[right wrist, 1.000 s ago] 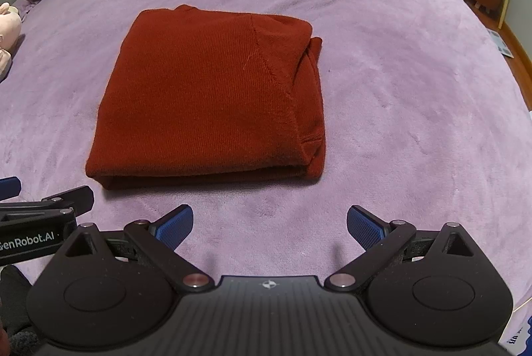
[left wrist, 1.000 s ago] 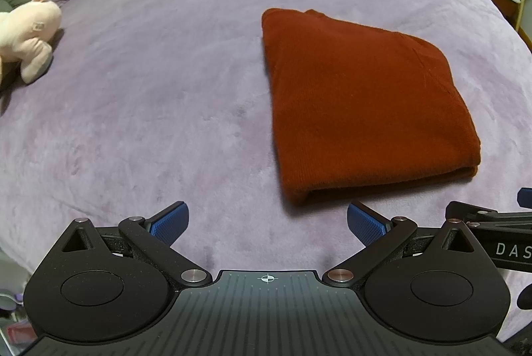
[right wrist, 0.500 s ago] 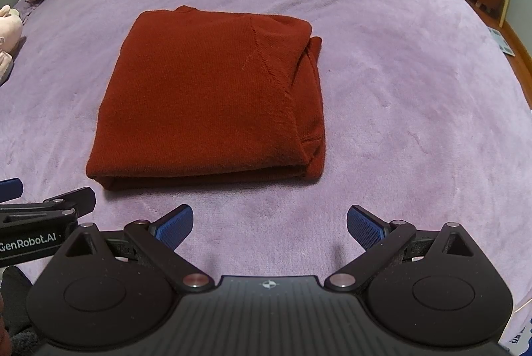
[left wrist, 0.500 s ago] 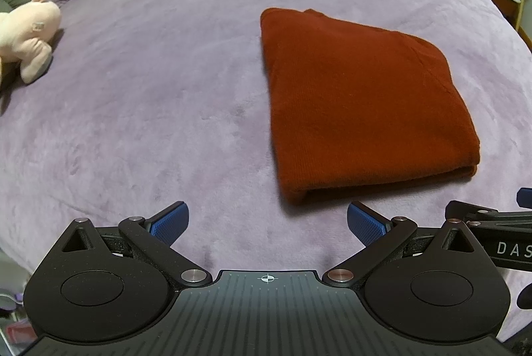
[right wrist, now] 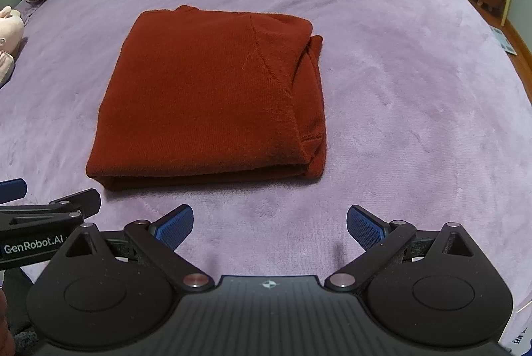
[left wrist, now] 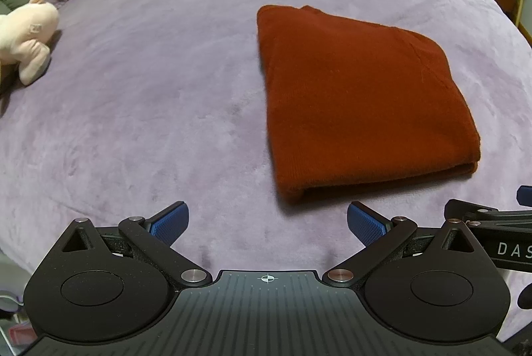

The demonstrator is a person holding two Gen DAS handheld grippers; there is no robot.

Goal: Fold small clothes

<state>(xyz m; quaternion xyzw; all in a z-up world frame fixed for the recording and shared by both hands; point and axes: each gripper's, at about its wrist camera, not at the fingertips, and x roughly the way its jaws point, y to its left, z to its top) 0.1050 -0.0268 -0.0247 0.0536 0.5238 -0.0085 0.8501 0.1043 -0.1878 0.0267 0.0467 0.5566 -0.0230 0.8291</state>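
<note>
While both sit low at the near edge of the bed (right wrist: pixel 415 89), the left gripper (left wrist: pixel 267 221) and right gripper (right wrist: pixel 269 221) stand spread wide, gripping nothing. Only the right wrist view shows the tucked sleeve layers along the right side of the rust-red sweater (right wrist: pixel 212 96); the left wrist view shows more of the pink plush toy (left wrist: pixel 28 36) by the bed's left edge. Folded into a neat rectangle, the sweater lies mid-bed, just beyond both grippers.
</note>
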